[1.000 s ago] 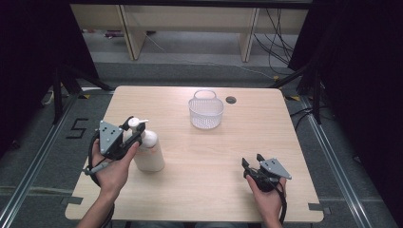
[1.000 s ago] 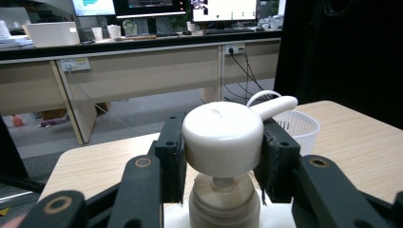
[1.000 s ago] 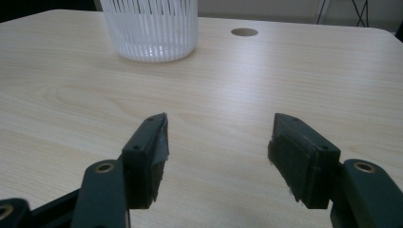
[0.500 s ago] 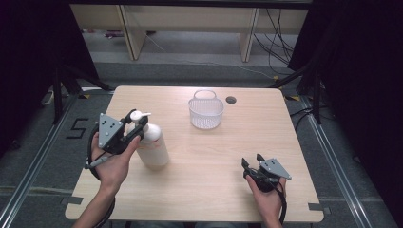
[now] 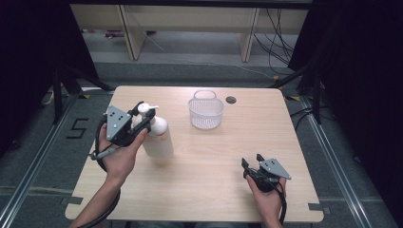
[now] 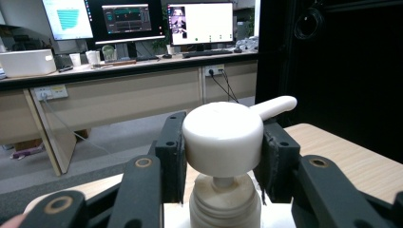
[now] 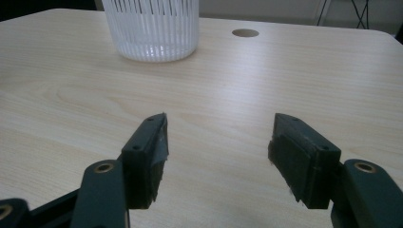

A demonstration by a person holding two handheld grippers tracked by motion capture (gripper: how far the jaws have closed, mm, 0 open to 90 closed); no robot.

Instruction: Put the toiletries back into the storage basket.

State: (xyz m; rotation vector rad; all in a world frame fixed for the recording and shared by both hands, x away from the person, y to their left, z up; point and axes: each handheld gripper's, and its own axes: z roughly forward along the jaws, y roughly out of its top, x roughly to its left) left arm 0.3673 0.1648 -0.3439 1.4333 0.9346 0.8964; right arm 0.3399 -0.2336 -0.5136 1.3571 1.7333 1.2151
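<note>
The left gripper (image 5: 142,124) is clamped on the white pump head (image 6: 223,137) of a soap bottle (image 5: 158,137), one jaw pressed to each side of the head, with the spout sticking out past the right-hand jaw in the left gripper view. The bottle is over the left half of the table (image 5: 204,190), upright or very nearly so, with a shadow under its base; whether the base is clear of the wood I cannot tell for sure.

The step in hand looks like carrying the bottle by its pump, probably toward the white basket (image 5: 206,112) at the far middle of the table. To do it well, the grip should stay firm and level on the wide head, since a pump can slide down or twist on its thin stem and the heavy body hangs below. A slow move with the bottle kept vertical would stop it from swinging. It needs enough height to pass over the basket's rim.

The right gripper (image 5: 254,164) rests near the right front of the table with its jaws apart and nothing between them, pointing toward the basket. A small round hole (image 5: 231,99) in the tabletop lies just right of the basket. Between bottle and basket the wood is bare, so nothing blocks the way.
</note>
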